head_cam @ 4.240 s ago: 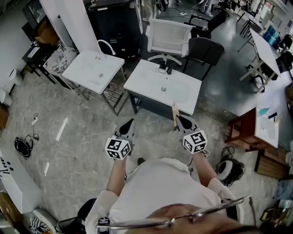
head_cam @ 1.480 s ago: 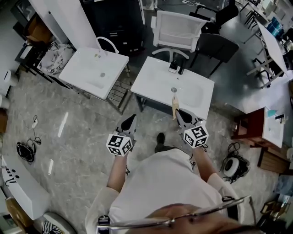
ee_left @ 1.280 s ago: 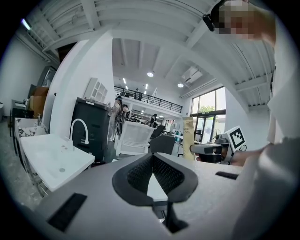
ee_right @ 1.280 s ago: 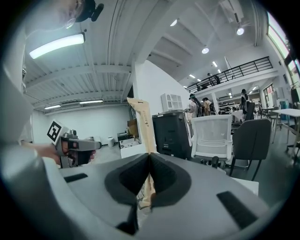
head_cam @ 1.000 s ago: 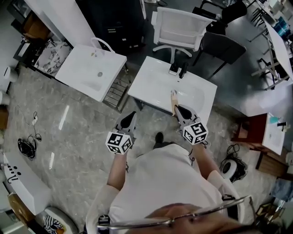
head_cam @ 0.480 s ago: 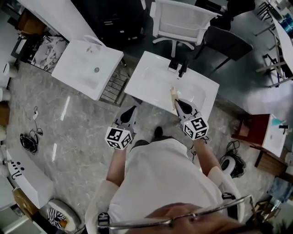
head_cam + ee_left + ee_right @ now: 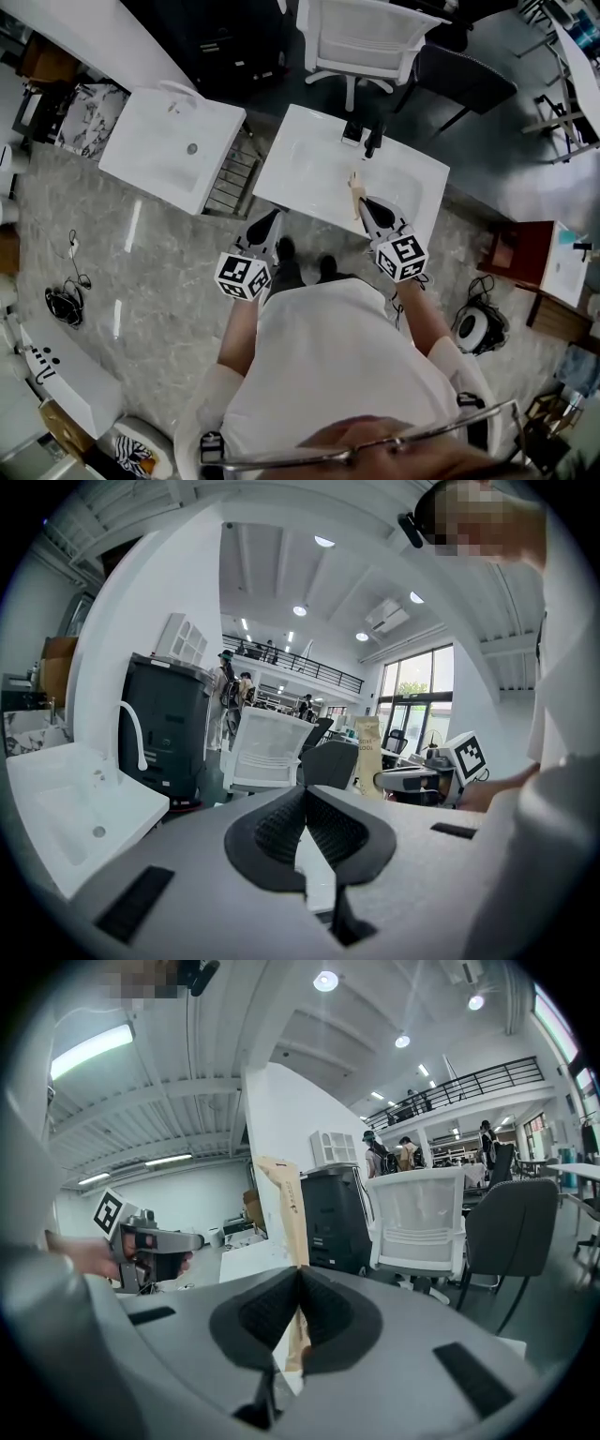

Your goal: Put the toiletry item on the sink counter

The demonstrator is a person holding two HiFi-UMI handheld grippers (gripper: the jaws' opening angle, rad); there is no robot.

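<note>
We found the right gripper (image 7: 367,205) closed tight on the lower end of a tan paper toiletry packet (image 7: 355,188). The jaws pinched the packet flat, so it stood nearly upright above them. The right gripper view confirmed the packet rising straight out from between the jaws.

In the head view the packet sat just right of frame centre, over the near part of the white sink tabletop (image 7: 305,159). It was by the basin and short of the black faucet (image 7: 372,141), and it rested on nothing. We judged it was held by its base to keep the long body free for a controlled set-down.

The left gripper (image 7: 274,217) was closed with nothing between its jaws. It was held at the tabletop's near left edge, evidently idle and out of the way.

A second white sink (image 7: 173,141) stood at upper left, with a white chair (image 7: 361,37) at the top.

We assessed placement as not yet done. The flat rim appeared the safer landing, since a packet released over the bowl could slide in.
</note>
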